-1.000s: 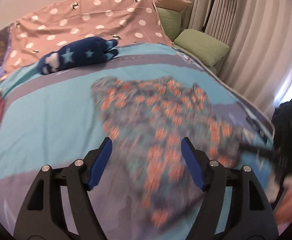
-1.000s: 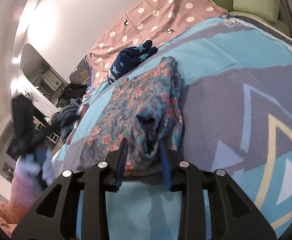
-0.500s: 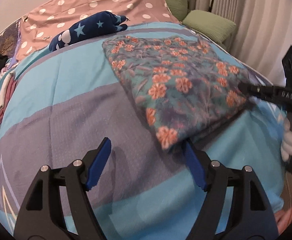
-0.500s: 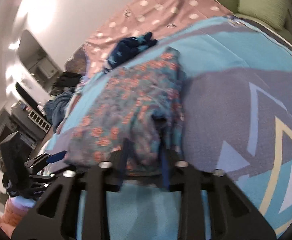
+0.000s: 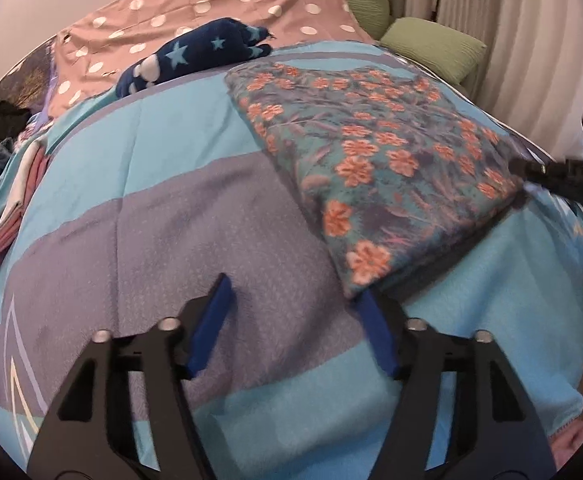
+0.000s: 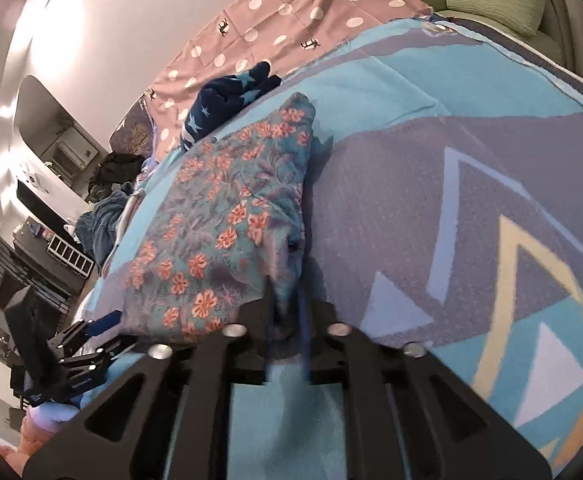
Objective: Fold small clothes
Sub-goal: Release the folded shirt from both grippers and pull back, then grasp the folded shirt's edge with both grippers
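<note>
Right gripper (image 6: 287, 312) pinching the near corner of the floral garment (image 5: 371, 152), left gripper (image 5: 295, 312) spread empty beside its other corner; garment lies on the bed (image 5: 171, 216), apparently halved, further folds remaining.

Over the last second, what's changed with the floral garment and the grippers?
The floral garment went from mid-swing to lying flat on the bedspread. The left hand-held gripper closed in on its near corner, open. The right hand-held gripper stays clamped on its corner; the star-print bundle is unmoved.
</note>
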{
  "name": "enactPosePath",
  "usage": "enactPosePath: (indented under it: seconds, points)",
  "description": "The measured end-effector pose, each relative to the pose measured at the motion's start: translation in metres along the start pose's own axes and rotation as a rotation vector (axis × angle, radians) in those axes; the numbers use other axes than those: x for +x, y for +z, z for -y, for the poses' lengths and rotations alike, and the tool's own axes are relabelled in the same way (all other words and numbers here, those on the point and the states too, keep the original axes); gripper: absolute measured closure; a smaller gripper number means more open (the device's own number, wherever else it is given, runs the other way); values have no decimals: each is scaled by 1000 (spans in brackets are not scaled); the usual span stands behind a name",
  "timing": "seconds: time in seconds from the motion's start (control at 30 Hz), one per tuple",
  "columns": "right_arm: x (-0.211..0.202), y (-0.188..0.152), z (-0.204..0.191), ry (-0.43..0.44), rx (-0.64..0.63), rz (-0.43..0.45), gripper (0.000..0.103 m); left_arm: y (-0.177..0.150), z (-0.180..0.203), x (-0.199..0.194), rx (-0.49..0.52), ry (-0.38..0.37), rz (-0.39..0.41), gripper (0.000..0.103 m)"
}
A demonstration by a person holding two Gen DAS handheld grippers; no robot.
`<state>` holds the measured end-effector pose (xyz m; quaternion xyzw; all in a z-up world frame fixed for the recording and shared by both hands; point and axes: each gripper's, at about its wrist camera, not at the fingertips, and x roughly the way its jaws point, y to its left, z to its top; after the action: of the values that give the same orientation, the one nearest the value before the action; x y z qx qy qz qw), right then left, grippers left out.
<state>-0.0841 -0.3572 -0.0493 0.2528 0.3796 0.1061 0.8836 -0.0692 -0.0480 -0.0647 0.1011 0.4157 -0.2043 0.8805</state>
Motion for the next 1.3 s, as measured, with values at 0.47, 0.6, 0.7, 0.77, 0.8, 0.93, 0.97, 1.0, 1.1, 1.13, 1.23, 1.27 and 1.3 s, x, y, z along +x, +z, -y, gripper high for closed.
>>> enactPosePath:
  seconds: [0.47,0.6,0.7,0.77,0.8,0.93,0.97,1.0,1.1,1.13,1.23,1.27,1.3]
  points:
    - [49,18,-40,-68,-171,-46,85,38,32,-5,41,-188,30,79]
    - [44,11,-32,-37,-169,-19,86,20,22,22,-1,-202,16,79]
    - [45,13,-31,-32,-165,-35,85,24,29,21,54,-181,-9,78]
    - [50,16,-33,-34,-166,-40,83,26,32,21,80,-163,-21,78]
    - [51,16,-34,-37,-172,-41,83,26,34,21,90,-153,-22,78]
    - [50,13,-32,-28,-180,-31,83,22,40,18,104,-113,-1,78]
    - [49,13,-31,-26,-178,-32,83,22,40,18,102,-109,2,78]
    - [49,13,-32,-28,-180,-31,83,23,40,18,98,-106,3,78]
    - [46,12,-35,-51,-213,-6,83,22,39,17,85,-108,4,78]
    - [44,12,-37,-56,-225,1,83,23,39,16,82,-108,3,78]
    - [34,15,-43,-37,-252,50,83,27,39,12,77,-107,4,73]
    - [30,18,-44,-30,-250,70,83,29,39,9,75,-115,9,70]
    - [25,23,-44,-20,-243,89,82,31,39,5,74,-120,18,62]
